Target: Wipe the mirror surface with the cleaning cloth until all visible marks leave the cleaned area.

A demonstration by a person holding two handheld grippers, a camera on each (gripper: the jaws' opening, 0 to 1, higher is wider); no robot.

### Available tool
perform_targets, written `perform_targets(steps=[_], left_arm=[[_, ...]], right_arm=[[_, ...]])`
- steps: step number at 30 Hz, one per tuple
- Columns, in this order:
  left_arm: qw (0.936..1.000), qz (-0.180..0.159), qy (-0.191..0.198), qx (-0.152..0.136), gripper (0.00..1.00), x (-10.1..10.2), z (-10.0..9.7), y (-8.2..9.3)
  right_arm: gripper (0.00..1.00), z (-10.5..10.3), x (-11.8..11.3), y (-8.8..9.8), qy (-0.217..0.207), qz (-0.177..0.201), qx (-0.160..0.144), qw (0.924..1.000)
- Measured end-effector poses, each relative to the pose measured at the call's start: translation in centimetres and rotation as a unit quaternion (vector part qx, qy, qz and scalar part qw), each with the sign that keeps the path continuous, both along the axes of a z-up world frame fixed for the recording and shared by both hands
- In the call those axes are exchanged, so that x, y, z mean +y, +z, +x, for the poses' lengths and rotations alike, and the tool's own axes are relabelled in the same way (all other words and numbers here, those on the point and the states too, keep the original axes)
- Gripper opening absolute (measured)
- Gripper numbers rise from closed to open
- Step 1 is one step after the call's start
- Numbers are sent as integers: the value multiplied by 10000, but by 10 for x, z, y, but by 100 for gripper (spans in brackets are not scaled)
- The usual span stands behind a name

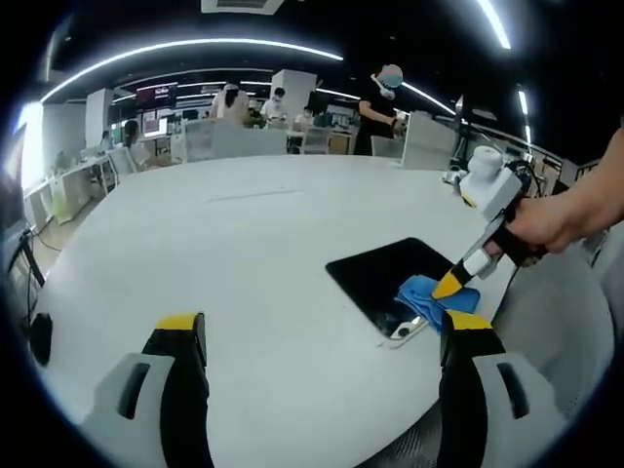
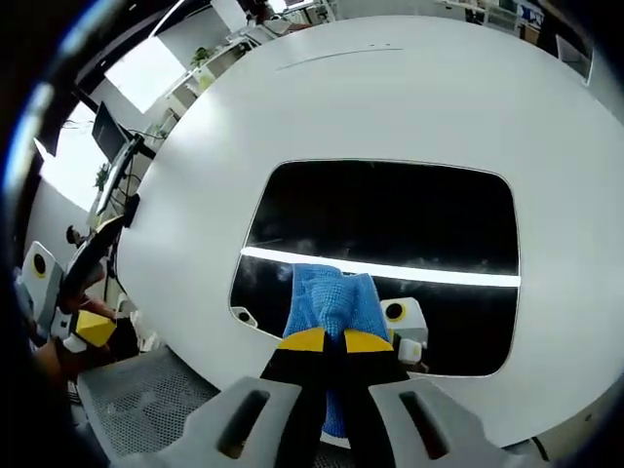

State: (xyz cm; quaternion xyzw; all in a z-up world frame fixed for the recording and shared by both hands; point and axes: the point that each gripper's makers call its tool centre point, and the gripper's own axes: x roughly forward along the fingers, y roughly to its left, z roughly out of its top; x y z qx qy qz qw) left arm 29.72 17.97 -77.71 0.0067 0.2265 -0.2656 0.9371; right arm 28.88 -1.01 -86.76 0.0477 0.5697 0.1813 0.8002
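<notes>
Right gripper (image 2: 336,338) pinches blue cloth (image 2: 331,297) near mirror's (image 2: 390,210) near edge; left gripper (image 1: 327,327) gapes over seemingly bare table (image 1: 253,253).

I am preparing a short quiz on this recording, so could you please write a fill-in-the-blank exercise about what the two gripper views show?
1. The right gripper is shut on the ____ cleaning cloth.
2. The cloth rests on the dark mirror, which lies on the ____ table.
3. The left gripper hovers over the table with its jaws ____.
4. Each jaw's tip is coloured ____.

Missing words: blue; white; open; yellow
</notes>
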Motion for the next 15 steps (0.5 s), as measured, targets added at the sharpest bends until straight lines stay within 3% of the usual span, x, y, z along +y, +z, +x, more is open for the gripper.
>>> perform_targets(steps=[15], left_arm=[[10000, -54, 39, 41, 99, -1, 3, 0]], right_arm=[[0, 1, -8, 1, -30, -14, 14, 10000]])
